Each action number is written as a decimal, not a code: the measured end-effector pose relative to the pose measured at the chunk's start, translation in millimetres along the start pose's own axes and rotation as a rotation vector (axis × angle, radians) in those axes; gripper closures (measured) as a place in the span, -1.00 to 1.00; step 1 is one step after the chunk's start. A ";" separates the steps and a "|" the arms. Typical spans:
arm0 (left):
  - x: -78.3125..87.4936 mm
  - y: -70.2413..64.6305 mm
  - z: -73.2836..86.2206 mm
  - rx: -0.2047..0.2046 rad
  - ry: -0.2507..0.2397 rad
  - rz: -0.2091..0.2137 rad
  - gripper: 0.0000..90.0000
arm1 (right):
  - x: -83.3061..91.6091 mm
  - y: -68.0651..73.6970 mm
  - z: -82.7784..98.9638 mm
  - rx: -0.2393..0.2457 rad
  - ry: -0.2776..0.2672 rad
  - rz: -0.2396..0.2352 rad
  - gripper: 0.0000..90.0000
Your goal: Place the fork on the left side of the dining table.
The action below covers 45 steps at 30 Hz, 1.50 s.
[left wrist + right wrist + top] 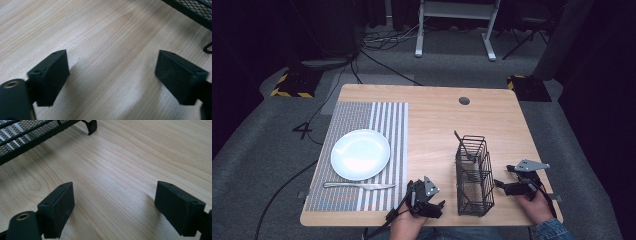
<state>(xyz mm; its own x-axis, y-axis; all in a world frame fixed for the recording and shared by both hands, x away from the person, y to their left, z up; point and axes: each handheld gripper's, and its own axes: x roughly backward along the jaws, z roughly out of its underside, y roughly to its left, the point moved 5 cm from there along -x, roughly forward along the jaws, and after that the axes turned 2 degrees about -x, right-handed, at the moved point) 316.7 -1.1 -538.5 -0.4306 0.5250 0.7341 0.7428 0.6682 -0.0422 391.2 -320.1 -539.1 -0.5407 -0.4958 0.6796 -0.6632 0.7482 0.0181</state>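
Observation:
A black wire cutlery basket (473, 175) stands on the wooden table (432, 130) near its front edge, with a utensil handle (461, 141) sticking up from it. My left gripper (428, 196) rests on the table just left of the basket, open, with bare wood between its jaws (112, 72). My right gripper (508, 186) lies to the right of the basket, also open over bare wood (113, 200). A corner of the basket (197, 12) shows in the left gripper view, and its lower rim (37, 135) in the right gripper view.
A white plate (360, 153) sits on a striped placemat (362, 155) at the table's left. A table knife (359, 186) lies on the mat in front of the plate. A round cable hole (464, 100) is near the far edge.

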 end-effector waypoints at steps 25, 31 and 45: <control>88.0 37.9 -67.5 0.045 -0.106 0.130 -0.18 | 0.1 0.2 0.1 -0.001 0.001 0.001 -0.64; 103.0 42.5 -90.7 0.008 -0.136 0.126 -0.06 | 0.0 0.2 0.1 -0.002 0.001 0.002 -0.64; 100.3 50.4 -135.5 0.049 -0.250 0.109 0.01 | 0.0 0.1 0.1 -0.001 0.001 0.002 -0.64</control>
<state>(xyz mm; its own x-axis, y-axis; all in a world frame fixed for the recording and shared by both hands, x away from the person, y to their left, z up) 380.4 13.8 -375.2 -0.4670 0.7054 0.5332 0.7687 0.6219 -0.1494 391.1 -320.0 -539.2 -0.5415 -0.4942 0.6801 -0.6620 0.7493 0.0174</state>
